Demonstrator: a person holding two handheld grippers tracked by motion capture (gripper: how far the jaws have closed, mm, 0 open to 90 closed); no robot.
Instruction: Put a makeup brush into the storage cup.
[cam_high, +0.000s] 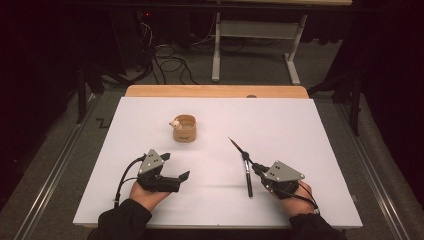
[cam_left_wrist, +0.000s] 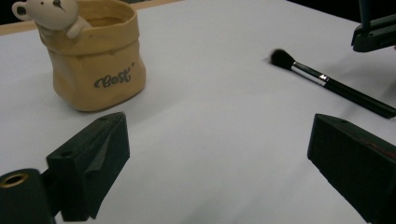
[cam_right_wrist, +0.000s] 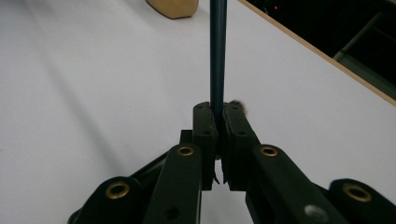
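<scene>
Where the tongs sat: both were held low over the near part of the white tabletop (cam_high: 310, 125), well apart from each other, a hand behind each.
Left tongs (cam_high: 175, 166): released, jaws spread wide with bare tabletop between them and nothing touching either pad.
Right tongs (cam_high: 256, 168): clenched on a thin dark stick (cam_high: 237, 146); in the right gripper view the two jaws (cam_right_wrist: 217, 114) pressed flat against its shaft (cam_right_wrist: 217, 51).
Thin dark stick: it ran straight out ahead of the right tongs' tips, its far end off the table and pointing roughly toward the pot.
Makeup brush (cam_high: 248, 180): it lay flat on the table just beside the right tongs, on the side facing the left tongs; from the left tongs it showed ahead and across (cam_left_wrist: 336, 86), with the black bristle tuft at the farther end, then a silver ferrule and a black handle.
Tan pot (cam_high: 184, 129): it stood upright ahead of the left tongs, near but apart from them, shaped like a folded bag with "Best" lettered on its front (cam_left_wrist: 98, 70).
Bear figure (cam_left_wrist: 51, 11): pale and small, it hung over the pot's rim.
Pot from the right tongs: well ahead, its base beside the line of the stick (cam_right_wrist: 173, 7).
</scene>
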